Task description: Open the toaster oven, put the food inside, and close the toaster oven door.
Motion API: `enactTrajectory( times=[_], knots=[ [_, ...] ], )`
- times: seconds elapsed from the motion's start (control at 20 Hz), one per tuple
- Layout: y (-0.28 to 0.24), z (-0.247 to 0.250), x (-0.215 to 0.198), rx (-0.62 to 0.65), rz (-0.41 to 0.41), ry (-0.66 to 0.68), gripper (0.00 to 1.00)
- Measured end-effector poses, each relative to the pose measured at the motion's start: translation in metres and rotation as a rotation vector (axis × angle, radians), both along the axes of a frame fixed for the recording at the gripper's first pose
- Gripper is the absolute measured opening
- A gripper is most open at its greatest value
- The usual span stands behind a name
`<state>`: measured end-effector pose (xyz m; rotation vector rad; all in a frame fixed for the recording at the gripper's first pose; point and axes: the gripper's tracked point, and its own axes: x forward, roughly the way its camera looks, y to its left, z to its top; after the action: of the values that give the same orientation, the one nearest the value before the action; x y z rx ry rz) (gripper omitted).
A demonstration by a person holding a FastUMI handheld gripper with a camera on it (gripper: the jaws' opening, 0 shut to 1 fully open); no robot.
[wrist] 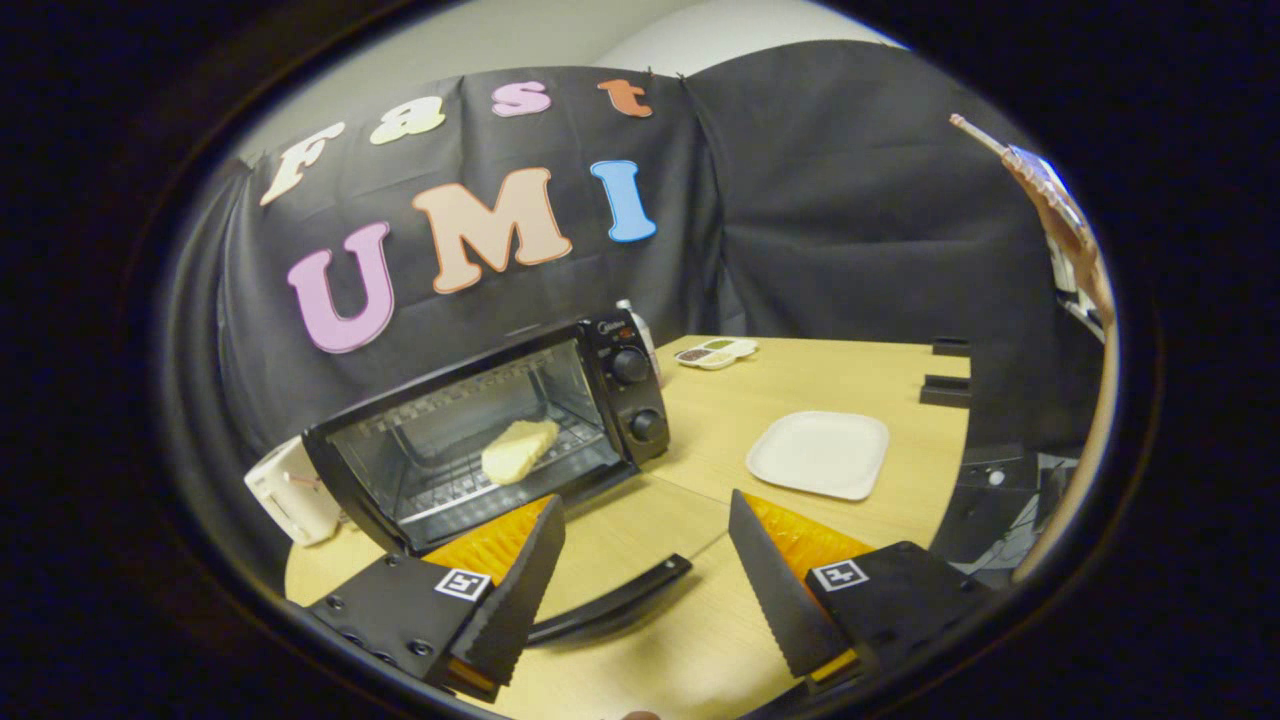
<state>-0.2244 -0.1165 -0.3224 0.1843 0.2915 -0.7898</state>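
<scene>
The black toaster oven (pixel 500 420) stands on the wooden table (pixel 800 380), ahead and to the left of my fingers. Its glass door is folded down flat toward me, and the door's black handle (pixel 620 598) lies low between my fingers. A pale slice of food (pixel 520 450) rests on the wire rack inside the oven. My gripper (pixel 645 500) is open and holds nothing. Its left finger (pixel 515 590) is over the lowered door, and its right finger (pixel 775 590) is over bare table.
An empty white square plate (pixel 820 452) sits ahead of the right finger. A small white appliance (pixel 292 492) stands left of the oven. A divided condiment dish (pixel 715 352) and a bottle (pixel 640 325) are behind it. A person's hand (pixel 1060 210) holds something at the far right.
</scene>
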Motion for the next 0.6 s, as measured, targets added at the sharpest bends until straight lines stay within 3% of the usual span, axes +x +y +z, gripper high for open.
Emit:
enactTrajectory(
  times=[0.4, 0.6],
  knots=[
    [-0.007, -0.038, -0.055, -0.059, -0.022, 0.24, 1.0],
    [-0.009, -0.055, -0.056, -0.064, -0.005, 0.312, 1.0]
  ],
)
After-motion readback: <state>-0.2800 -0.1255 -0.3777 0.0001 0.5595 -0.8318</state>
